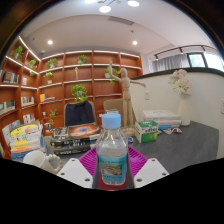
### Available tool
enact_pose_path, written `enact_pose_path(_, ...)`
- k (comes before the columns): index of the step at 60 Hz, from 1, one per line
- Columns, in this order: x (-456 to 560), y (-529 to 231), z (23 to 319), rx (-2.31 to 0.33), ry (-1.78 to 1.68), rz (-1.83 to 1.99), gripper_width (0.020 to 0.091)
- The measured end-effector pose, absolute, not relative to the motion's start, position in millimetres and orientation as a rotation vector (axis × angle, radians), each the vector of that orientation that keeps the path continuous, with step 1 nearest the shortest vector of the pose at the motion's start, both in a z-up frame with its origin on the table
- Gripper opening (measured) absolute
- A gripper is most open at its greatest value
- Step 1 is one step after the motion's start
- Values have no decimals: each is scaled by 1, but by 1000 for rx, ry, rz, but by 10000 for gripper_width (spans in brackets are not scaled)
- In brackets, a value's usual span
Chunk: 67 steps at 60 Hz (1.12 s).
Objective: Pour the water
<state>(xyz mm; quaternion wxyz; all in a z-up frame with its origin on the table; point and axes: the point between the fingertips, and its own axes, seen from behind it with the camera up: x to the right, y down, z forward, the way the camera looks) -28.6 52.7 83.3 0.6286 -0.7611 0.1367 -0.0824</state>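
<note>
A dark worktop [175, 145] carries the clutter. On it, well to one side, lies a green box [147, 129], with a white vase [184, 108] of pale flowers [180, 80] near the far edge. Across from these sits a black case [81, 116] with a rounded screen-like face, resting on a flat stack of things too small to name. A bright printed box [22, 135] stands near it. Behind, wooden shelves [70, 75] line the wall, holding books and green plants [78, 93]. A pale figurine [119, 85] stands before the shelves. Ceiling lights [106, 8] glow overhead, and a window [188, 61] shows beyond the white wall.
</note>
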Motion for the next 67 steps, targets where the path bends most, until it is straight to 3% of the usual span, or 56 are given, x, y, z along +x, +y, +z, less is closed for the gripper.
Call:
enact_pose_path(8, -33, 52, 81, -1778, 305, -187, 498)
enact_pose_path(14, -42, 39, 83, -1787, 295, -168, 658)
enact_pose_path(20, -58, 19, 88, -1774, 279, -125, 744)
enact_pose_path(45, -115, -81, 105, -1828, 65, -32, 749)
enact_pose_path(67, -150, -103, 107, -1842, -62, 36, 759)
